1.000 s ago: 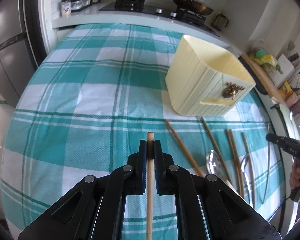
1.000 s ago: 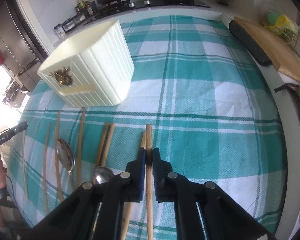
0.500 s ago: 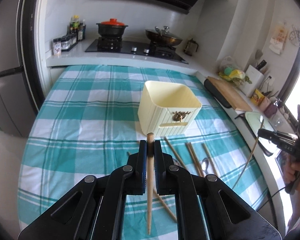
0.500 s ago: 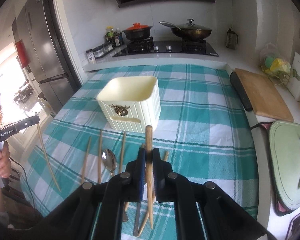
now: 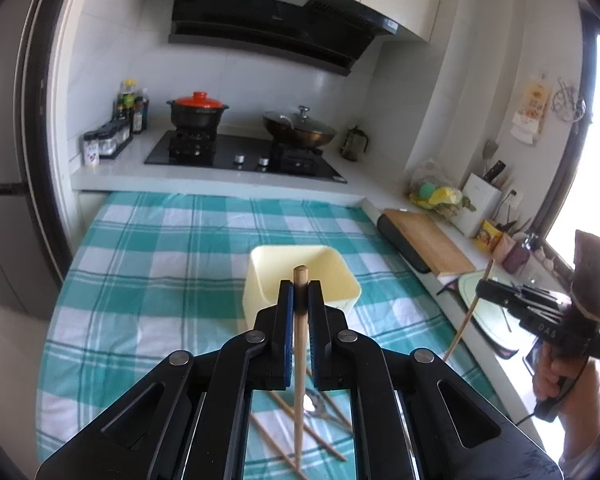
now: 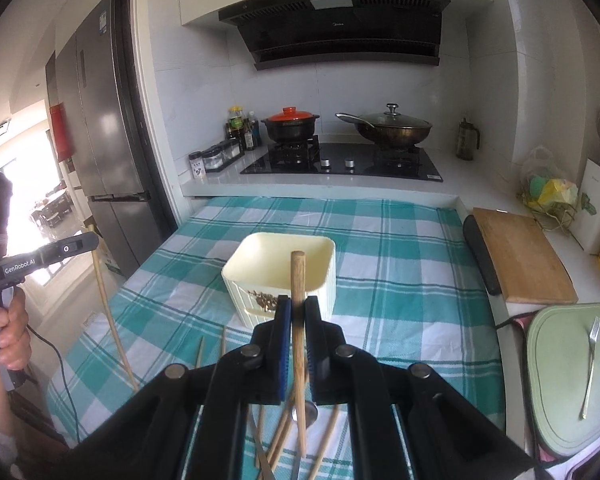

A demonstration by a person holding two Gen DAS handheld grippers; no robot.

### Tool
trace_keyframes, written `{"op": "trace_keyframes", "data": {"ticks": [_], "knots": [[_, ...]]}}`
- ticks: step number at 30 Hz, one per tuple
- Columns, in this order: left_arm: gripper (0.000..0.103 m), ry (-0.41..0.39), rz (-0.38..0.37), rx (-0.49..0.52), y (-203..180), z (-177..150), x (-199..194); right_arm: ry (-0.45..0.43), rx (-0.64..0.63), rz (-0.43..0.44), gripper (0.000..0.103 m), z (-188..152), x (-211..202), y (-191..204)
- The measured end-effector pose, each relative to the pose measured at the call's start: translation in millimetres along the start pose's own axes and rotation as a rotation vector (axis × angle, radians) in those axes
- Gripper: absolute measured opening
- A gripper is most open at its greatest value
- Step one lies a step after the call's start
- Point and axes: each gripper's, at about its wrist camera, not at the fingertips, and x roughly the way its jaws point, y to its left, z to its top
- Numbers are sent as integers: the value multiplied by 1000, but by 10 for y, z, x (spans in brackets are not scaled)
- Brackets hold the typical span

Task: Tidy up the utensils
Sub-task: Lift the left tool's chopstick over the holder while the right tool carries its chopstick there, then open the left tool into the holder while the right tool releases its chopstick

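Note:
My left gripper [image 5: 300, 294] is shut on a wooden chopstick [image 5: 299, 360] and holds it well above the checked tablecloth [image 5: 160, 264]. My right gripper [image 6: 296, 308] is shut on another wooden chopstick [image 6: 298, 344], also raised. The cream holder box [image 5: 300, 276] stands open on the cloth ahead of both grippers; it also shows in the right wrist view [image 6: 280, 272]. Loose chopsticks [image 5: 324, 436] and a spoon [image 5: 312, 404] lie on the cloth below; they also show in the right wrist view [image 6: 284, 436]. Each gripper shows in the other's view [image 5: 496, 292] [image 6: 80, 242] with its stick hanging down.
A stove [image 6: 340, 164] with a red-lidded pot [image 6: 290, 124] and a wok [image 6: 392, 128] stands behind the table. A cutting board [image 6: 520, 256] and a green mat with a fork [image 6: 590, 360] lie to the right. A fridge [image 6: 104, 132] stands left.
Both grippers have risen high above the table with their chopsticks and tilted up, so the holder box now looks smaller and farther below.

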Motion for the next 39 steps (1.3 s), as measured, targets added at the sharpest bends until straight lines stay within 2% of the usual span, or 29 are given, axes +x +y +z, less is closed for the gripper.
{"op": "trace_keyframes", "data": {"ticks": [9,14,17,21,28,37,39], "knots": [[4,-96,10,21,-124,789,437,-104,-54,40,7,809,377,234],[4,-146,42,17,-124,1035,794,-180,-76,60,7,1168,723,274],[4,-151,56,1,-66,1077,1068,-200,-82,59,7,1289,1002,234],[4,-106,77,-20,40,1025,1496,-163,-65,68,7,1322,1455,114],[4,40,108,-31,192,728,2133,-28,0,60,7,1123,2112,-187],[6,137,116,-22,285,507,2516,91,87,29,7,894,2510,-462],[15,154,113,-40,311,505,2529,95,95,17,9,891,2525,-491]]}}
